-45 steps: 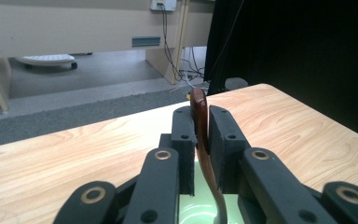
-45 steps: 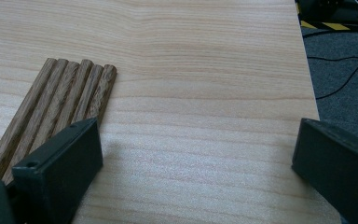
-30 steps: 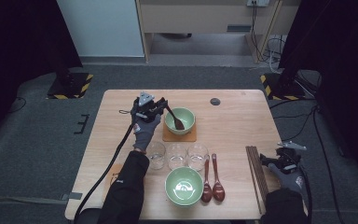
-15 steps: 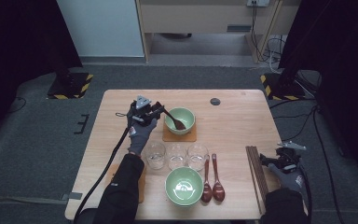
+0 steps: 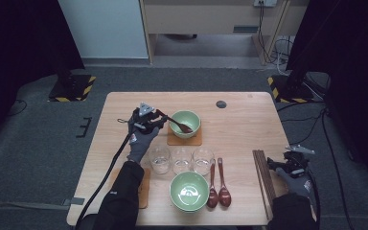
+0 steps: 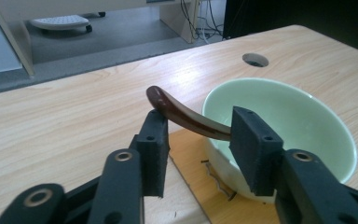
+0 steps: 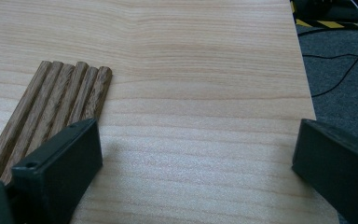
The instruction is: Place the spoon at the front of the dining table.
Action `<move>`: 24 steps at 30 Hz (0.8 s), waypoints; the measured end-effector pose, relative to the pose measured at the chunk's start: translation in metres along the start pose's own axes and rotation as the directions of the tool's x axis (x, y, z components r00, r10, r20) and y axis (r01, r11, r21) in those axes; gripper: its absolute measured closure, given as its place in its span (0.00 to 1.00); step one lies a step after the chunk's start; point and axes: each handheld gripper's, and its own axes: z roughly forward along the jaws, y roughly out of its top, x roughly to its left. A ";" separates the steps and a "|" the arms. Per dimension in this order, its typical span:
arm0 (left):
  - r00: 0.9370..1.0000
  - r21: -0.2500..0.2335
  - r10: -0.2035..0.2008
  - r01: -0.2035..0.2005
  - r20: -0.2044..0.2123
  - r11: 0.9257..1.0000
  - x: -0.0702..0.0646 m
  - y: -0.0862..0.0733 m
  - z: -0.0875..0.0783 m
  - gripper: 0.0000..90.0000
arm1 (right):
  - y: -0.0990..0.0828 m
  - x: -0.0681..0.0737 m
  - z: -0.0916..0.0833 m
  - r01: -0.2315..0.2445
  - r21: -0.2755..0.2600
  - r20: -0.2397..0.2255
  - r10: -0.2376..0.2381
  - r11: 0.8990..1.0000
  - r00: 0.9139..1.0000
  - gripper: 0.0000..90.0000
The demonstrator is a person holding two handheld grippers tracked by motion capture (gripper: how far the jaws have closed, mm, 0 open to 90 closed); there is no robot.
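A dark brown wooden spoon [image 6: 186,116] leans in the pale green bowl [image 6: 298,126], its curved handle jutting over the rim.

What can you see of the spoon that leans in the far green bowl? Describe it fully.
The spoon is dark brown and glossy, like lacquered wood. Its curved handle rises out of the bowl, resting on the rim, with the rounded end up and toward the left gripper. Its head lies inside the bowl. The handle passes between the gripper's jaws, which have just been opening. One pad seems to touch it; whether the other does is unclear. The bowl stands on a brown mat.
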 end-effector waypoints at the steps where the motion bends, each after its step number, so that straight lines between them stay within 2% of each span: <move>1: 1.000 0.003 0.002 -0.002 0.001 1.000 0.000 -0.001 0.000 0.62 | 0.000 0.000 0.000 -0.001 -0.003 0.002 0.001 1.000 1.000 0.03; 7: 1.000 0.022 0.006 -0.006 0.007 1.000 0.002 -0.005 -0.001 0.58 | -0.001 0.000 -0.002 -0.006 -0.013 0.006 0.006 1.000 1.000 0.08; 11: 0.999 0.044 0.028 -0.029 0.015 0.999 0.000 -0.007 -0.001 0.53 | 0.000 0.000 -0.003 -0.015 -0.013 0.018 0.015 1.000 1.000 0.09; 19: 0.998 0.076 0.061 -0.062 0.026 0.995 -0.004 -0.009 -0.005 0.44 | 0.003 -0.001 -0.011 -0.038 -0.056 0.034 0.040 0.998 0.999 0.08; 24: 0.998 0.090 0.058 -0.060 0.024 0.994 -0.001 -0.012 -0.009 0.41 | 0.005 0.000 -0.015 -0.044 -0.077 0.044 0.048 0.996 0.998 0.08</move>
